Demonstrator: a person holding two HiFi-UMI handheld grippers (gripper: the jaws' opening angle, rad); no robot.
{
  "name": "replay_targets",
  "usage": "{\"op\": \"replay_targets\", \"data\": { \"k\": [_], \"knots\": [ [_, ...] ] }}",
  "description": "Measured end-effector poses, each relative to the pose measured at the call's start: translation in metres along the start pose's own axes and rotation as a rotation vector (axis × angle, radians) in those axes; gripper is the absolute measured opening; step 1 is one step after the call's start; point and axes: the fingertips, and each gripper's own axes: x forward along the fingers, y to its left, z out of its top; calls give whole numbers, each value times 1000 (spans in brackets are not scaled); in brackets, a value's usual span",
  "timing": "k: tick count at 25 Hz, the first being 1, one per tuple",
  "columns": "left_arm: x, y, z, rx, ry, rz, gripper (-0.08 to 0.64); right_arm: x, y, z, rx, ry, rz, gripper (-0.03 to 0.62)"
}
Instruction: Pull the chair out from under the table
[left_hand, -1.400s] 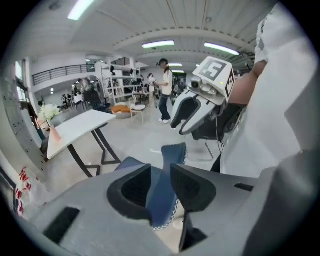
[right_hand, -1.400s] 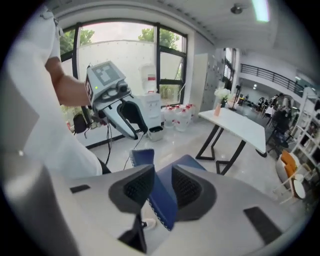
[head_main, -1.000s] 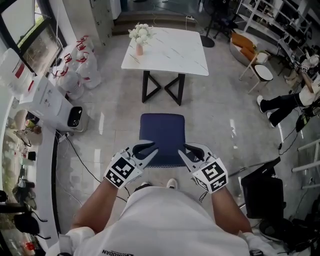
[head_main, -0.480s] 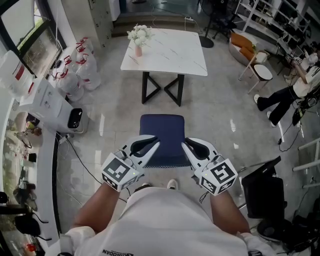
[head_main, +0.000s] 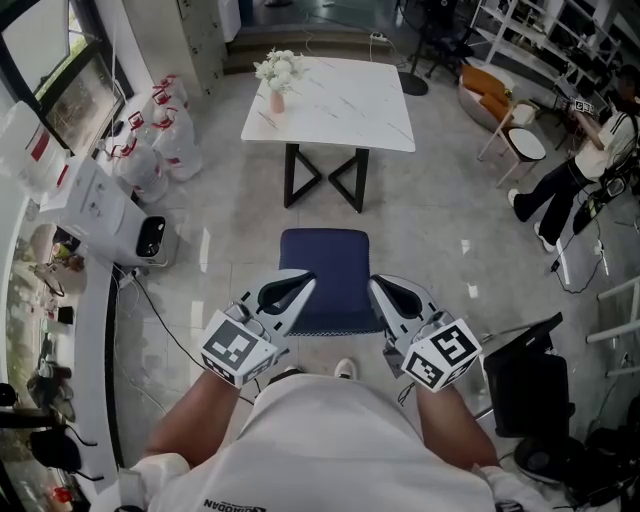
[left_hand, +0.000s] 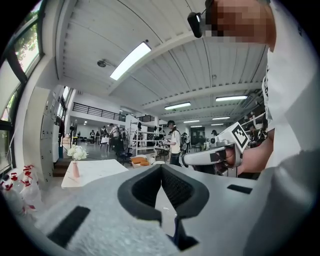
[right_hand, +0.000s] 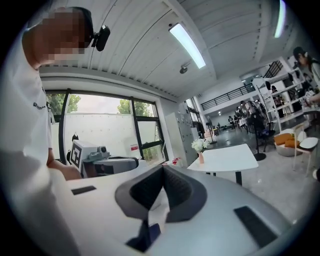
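The chair's blue seat stands on the tiled floor, apart from the white marble table, which carries a pink vase of white flowers. My left gripper hovers over the seat's near left corner and my right gripper over its near right corner. Both are shut with nothing between the jaws. In the left gripper view the left gripper points level toward the table. In the right gripper view the right gripper also has the table ahead of it.
A white appliance and knotted plastic bags line the left wall. A black case sits on the floor at right. A seated person, a small stool and shelving occupy the far right.
Both grippers have lifted off the near corners of the chair seat and their jaws have gone from open to shut. The chair has stayed where it was.
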Motion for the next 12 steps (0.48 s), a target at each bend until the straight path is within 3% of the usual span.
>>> {"op": "replay_targets", "data": {
  "k": [12],
  "knots": [
    [1,3,-7,-14,10,44,8,2,0,-9,-42,33,-7,5]
  ]
}}
